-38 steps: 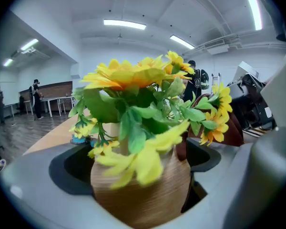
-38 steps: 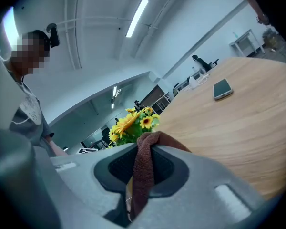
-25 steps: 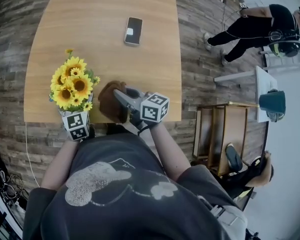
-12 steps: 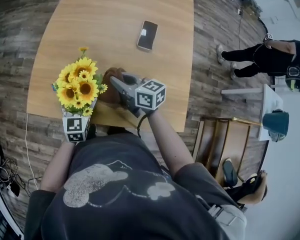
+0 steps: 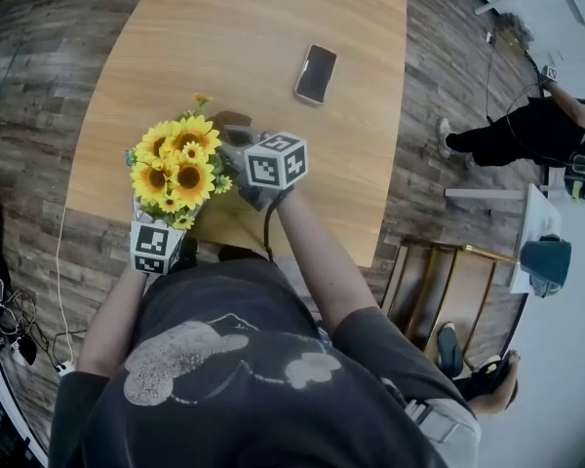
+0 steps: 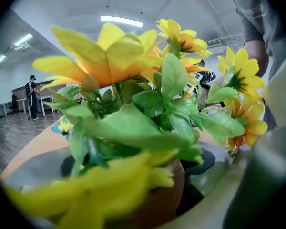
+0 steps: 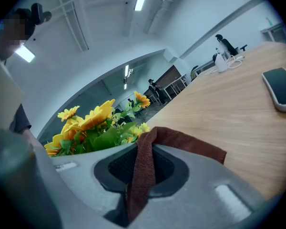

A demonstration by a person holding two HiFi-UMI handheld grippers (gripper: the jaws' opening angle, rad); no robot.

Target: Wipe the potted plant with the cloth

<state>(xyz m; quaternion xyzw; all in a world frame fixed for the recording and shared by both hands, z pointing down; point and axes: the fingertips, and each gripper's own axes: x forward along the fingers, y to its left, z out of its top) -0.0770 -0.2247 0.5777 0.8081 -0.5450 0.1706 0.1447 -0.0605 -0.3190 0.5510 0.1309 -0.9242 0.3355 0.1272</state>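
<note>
1. The potted plant (image 5: 180,169) is stood at the near-left corner of the table (image 5: 273,27), close to its near edge. A phone (image 5: 316,74) is laid flat well up the table, toward its far right.
2. Left gripper (image 6: 138,166): the brown pot (image 6: 157,199) is taken between the jaws, which have just been closing. They are read as closed onto the pot wall, though pad contact is partly masked by the leaves (image 6: 133,128).
3. Right gripper (image 7: 140,171): the jaws are clamped on a fold of the brown cloth (image 7: 181,140), and the loose end is draped over one jaw. It is held above the table's near edge, just beside the sunflower heads (image 5: 190,175). Contact with them cannot be confirmed.
4. Plant handling, judged: light and top-heavy. Petals and leaves are thin and easily bent, and the stems are springy. The pot is the only stiff part, so it is best gripped low on the wall and never by the stems.
5. Cloth handling, judged: soft, limp and not slippery. A pinch on a fold is enough, and the free flap is best used for wiping. Light strokes are advised, because petals can be snagged and the pot tipped on the table.
</note>
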